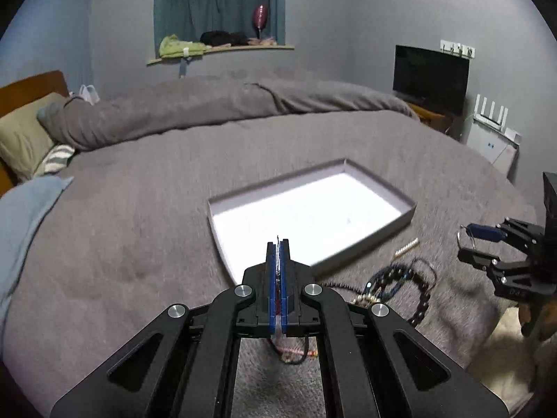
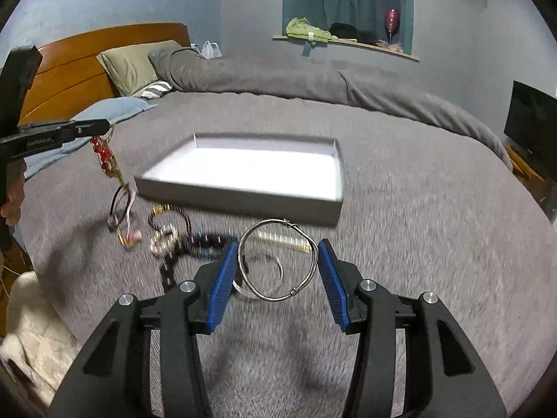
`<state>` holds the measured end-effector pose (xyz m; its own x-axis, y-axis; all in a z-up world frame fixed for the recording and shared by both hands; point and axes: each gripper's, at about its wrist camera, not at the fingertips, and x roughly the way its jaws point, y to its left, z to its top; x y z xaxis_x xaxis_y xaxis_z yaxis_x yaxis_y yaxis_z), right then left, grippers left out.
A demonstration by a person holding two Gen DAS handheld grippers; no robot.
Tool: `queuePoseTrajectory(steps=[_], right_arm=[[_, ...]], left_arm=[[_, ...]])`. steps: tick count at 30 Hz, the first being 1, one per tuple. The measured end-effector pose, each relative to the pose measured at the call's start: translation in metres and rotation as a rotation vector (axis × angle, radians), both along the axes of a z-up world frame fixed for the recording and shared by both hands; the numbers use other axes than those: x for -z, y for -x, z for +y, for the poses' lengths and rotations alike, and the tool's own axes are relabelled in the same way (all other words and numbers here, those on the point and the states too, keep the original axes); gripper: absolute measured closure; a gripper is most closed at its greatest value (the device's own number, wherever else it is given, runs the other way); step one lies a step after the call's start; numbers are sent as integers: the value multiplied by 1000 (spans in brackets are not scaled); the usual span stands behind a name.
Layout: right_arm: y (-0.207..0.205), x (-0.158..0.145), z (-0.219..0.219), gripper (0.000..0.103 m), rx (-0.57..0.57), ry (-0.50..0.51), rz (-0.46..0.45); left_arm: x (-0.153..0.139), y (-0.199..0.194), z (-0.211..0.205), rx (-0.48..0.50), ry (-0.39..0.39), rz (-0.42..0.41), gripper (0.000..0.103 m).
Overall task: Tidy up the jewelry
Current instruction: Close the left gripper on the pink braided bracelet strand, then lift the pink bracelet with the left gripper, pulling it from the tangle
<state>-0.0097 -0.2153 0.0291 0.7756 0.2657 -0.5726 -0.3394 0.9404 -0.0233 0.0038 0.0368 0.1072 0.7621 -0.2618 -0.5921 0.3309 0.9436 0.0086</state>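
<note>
- Left claw (image 1: 277, 244): in its own wrist view the blue pads are pressed together on a thin strand; only the right wrist view shows what hangs from it, a red-beaded gold-chain necklace (image 2: 104, 158) dangling above the grey bed cover (image 2: 417, 209), left of the box.
- Shallow white cardboard box (image 1: 412, 209): it lies on the bed cover beyond both claws, its inside too bright to read.
- Heap of dark and pearl beaded bracelets (image 2: 181, 240): it lies on the cover just near of the box, between the claws; the left view shows it blurred, to the right of the claw.
- Right claw (image 2: 278, 261): the pads stand wide apart, spanning a twisted silver wire bangle (image 2: 278, 261) that touches both. The left view shows this claw small at the far right edge, the bangle hardly visible there.
</note>
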Motion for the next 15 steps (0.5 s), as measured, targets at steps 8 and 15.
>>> queuePoseTrajectory(steps=[8, 15], right_arm=[[-9, -18, 9, 55, -15, -12, -31], [-11, -10, 14, 55, -28, 0, -10]], left_arm=[[5, -8, 1, 25, -3, 48, 100], [64, 1, 3, 59, 11, 235, 100]])
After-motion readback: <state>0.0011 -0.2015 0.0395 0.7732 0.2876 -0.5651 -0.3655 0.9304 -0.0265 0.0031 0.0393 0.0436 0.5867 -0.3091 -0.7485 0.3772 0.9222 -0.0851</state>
